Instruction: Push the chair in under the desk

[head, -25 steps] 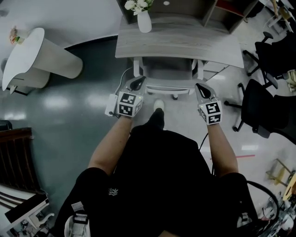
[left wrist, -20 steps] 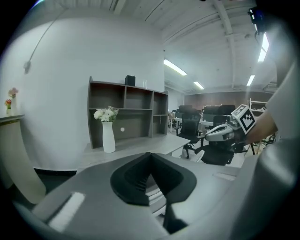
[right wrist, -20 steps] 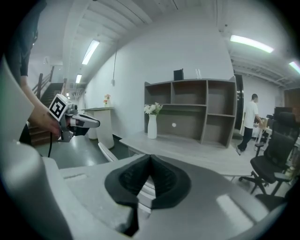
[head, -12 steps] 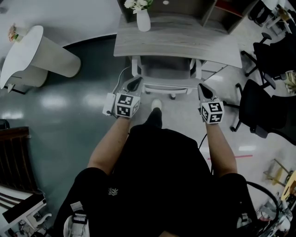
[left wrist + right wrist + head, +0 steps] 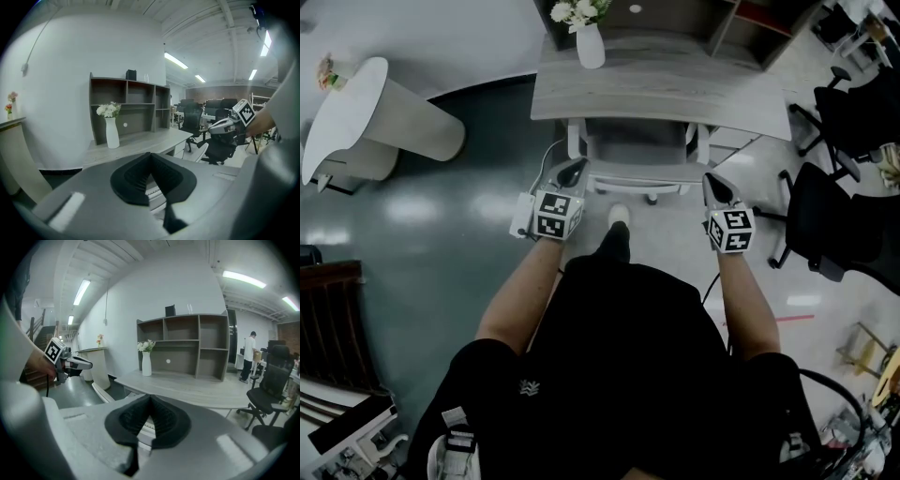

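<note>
We hold both grippers with jaws closed on nothing — the left gripper (image 5: 570,172) just beside the near left corner of the chair (image 5: 637,150), the right gripper (image 5: 717,187) near its right corner. The chair sits mostly under the desk (image 5: 656,89).

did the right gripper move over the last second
Yes, slightly: the right gripper has drifted right, off the white chair's back corner, judged against the desk.
</note>
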### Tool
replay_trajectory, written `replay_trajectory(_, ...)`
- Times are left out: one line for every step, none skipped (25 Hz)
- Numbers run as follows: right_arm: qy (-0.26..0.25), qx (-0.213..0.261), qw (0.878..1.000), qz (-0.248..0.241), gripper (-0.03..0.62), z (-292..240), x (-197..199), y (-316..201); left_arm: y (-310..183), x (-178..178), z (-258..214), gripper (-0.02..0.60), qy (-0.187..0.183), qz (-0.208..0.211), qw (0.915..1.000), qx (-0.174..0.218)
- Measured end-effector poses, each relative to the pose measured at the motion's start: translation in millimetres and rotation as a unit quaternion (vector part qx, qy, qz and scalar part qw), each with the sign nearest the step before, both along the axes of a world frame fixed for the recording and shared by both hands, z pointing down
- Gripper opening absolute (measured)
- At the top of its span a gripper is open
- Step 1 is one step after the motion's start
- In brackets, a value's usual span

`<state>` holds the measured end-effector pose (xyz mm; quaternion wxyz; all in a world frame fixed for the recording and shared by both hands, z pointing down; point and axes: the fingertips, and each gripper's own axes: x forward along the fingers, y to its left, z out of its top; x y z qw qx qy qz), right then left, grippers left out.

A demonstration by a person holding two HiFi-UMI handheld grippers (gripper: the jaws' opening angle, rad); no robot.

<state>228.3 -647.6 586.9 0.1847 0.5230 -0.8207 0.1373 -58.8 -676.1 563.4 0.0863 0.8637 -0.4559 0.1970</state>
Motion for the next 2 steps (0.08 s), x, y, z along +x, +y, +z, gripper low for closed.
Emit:
replay_trajectory(-0.001,0.000,1.000,0.000,0.002,0.5,-0.1,-1.1,-0.6,0.7,0.8,0.006,-0.001,0.002,1.0000,0.000)
replay_trajectory(-0.001,0.000,1.000,-0.001,0.002,1.0,-0.3,-2.2,-1.2,1.4,1.7,0.006,-0.003,0.004,1.0000,-0.001)
